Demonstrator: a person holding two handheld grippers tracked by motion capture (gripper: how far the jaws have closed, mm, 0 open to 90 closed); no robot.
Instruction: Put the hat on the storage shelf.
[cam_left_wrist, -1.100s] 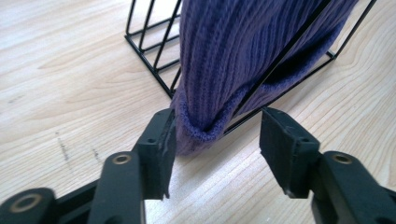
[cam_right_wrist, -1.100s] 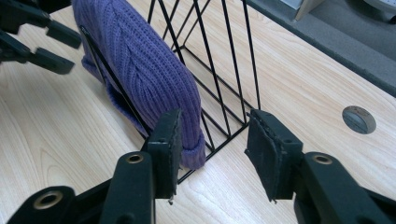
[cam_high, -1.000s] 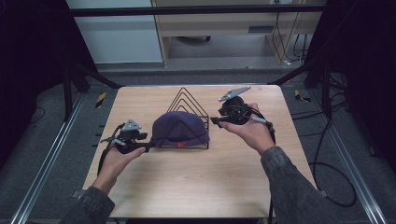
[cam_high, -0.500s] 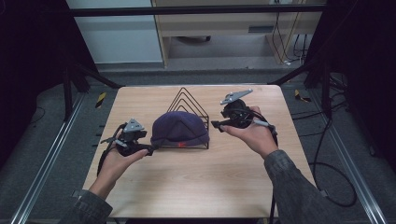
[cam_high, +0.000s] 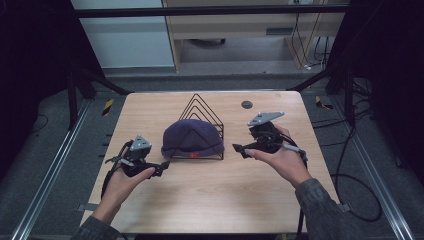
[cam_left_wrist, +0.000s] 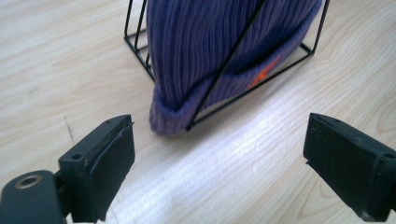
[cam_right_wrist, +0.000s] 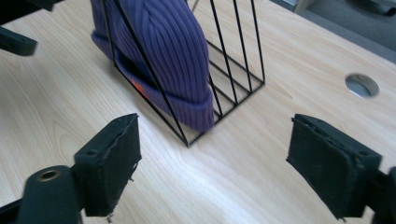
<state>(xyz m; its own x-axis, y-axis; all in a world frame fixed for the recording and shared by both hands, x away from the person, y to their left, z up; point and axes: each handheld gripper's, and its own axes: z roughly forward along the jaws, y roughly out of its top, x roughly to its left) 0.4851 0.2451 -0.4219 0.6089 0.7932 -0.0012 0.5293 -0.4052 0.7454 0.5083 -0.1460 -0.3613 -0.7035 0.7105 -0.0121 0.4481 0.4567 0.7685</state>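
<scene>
We judge this the approach step: our left gripper (cam_high: 161, 167) and right gripper (cam_high: 239, 149), both with jaws wide apart and empty, flank the purple beanie (cam_high: 192, 137) sitting in the wire rack (cam_high: 202, 107) mid-bench (cam_high: 150, 107), so next we should close in on its cuff.
</scene>
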